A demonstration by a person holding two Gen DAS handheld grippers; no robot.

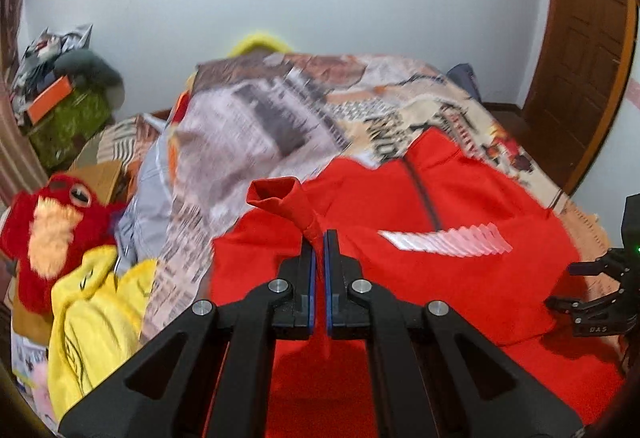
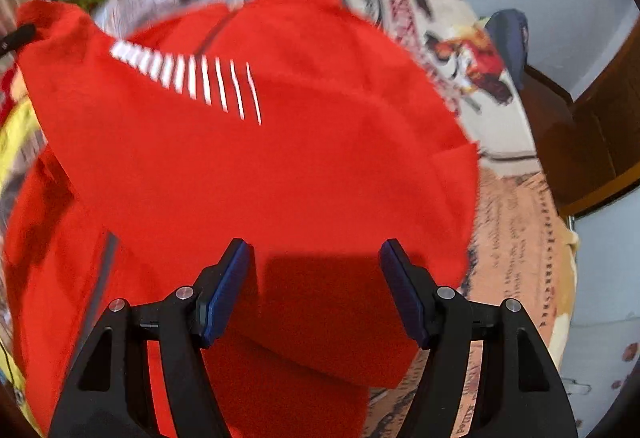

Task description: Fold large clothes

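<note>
Printed bedspread (image 1: 280, 110) — smooth red jacket (image 1: 460, 278)

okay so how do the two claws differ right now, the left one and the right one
The left claw is shut, pinching a bunched end of the red jacket; the right claw stands wide open and holds nothing. The left lifts its fabric clear of the bed; the right only hovers over the jacket. Both have black fingers with blue pads.

The red jacket (image 2: 280, 166) is made of soft matt cloth; the tongs (image 1: 320, 238) are moulded in matt black plastic; the door (image 1: 580, 50) is built of glossy wood.
</note>
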